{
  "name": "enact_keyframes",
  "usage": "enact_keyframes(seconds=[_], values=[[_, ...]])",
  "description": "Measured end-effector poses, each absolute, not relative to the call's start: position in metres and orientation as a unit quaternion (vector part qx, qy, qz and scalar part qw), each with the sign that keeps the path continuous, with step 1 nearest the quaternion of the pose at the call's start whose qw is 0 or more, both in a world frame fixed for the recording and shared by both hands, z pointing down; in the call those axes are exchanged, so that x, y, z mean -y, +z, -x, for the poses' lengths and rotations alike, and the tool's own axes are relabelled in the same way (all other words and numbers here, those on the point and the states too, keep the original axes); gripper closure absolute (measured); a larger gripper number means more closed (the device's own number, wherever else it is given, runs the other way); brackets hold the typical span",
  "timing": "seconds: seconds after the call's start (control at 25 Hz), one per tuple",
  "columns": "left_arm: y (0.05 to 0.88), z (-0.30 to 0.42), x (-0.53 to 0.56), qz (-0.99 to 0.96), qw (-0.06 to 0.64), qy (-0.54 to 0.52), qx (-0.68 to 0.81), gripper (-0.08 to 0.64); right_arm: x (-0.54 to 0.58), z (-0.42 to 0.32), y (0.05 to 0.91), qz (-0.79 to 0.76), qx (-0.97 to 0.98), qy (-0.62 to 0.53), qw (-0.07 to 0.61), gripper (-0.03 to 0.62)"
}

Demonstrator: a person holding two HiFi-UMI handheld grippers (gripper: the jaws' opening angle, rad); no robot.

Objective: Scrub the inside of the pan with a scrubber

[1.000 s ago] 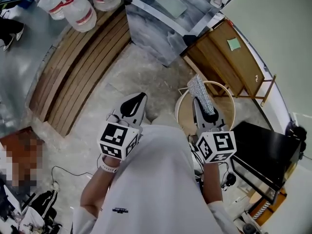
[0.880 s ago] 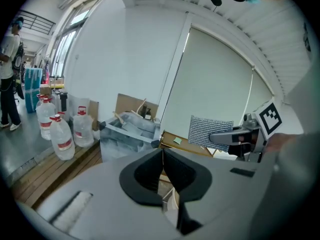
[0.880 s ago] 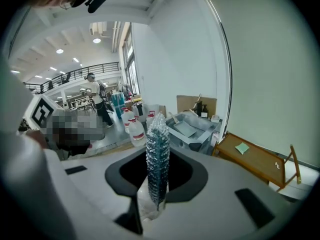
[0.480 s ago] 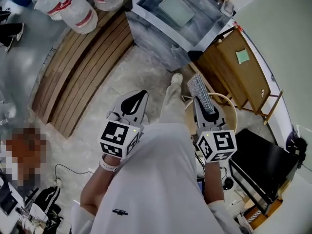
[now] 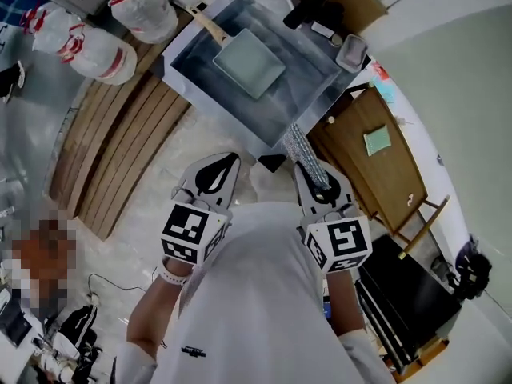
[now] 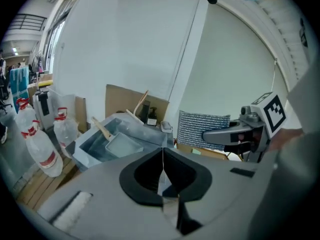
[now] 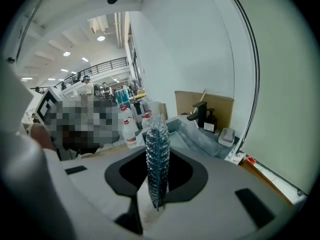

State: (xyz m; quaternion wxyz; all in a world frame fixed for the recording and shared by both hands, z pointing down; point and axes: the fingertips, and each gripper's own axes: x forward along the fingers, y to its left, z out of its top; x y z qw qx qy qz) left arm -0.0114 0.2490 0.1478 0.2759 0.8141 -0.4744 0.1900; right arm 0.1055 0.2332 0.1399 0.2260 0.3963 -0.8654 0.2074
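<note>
Item, left to right. Water bottles [image 5: 100, 54]: stand on the floor beside the basin, not involved. Left gripper [image 5: 220, 166]: jaws pressed together, nothing between them, held short of the basin. Pan [image 5: 250, 62]: square, pale, wooden handle, lying loose inside the grey basin [image 5: 308, 94], well ahead of both grippers and touched by neither. Right gripper [image 5: 316, 181]: pinching the scrubber [image 5: 300, 146] by its lower end, so most of the mesh pad stands free above the jaws. Risks, as judged: the unsupported pad may fold or work out of the pinch once pressed down. The unheld pan may skate across the basin floor under the strokes unless the left gripper steadies its handle first.
</note>
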Motion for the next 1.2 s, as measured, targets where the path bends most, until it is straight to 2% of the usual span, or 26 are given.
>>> enact_keyframes(seconds=[0.28, 0.8, 1.2], values=[[0.147, 0.008, -0.171, -0.793, 0.280, 0.199, 0.503, 0.552, -0.141, -0.120, 0.149, -0.373, 0.872, 0.221, 0.227, 0.529], [0.146, 0.048, -0.125, -0.814, 0.285, 0.205, 0.463, 0.552, -0.106, -0.084, 0.135, -0.399, 0.860, 0.193, 0.253, 0.529], [0.181, 0.068, -0.081, -0.820, 0.283, 0.227, 0.443, 0.552, -0.064, -0.061, 0.167, -0.382, 0.861, 0.138, 0.305, 0.529]])
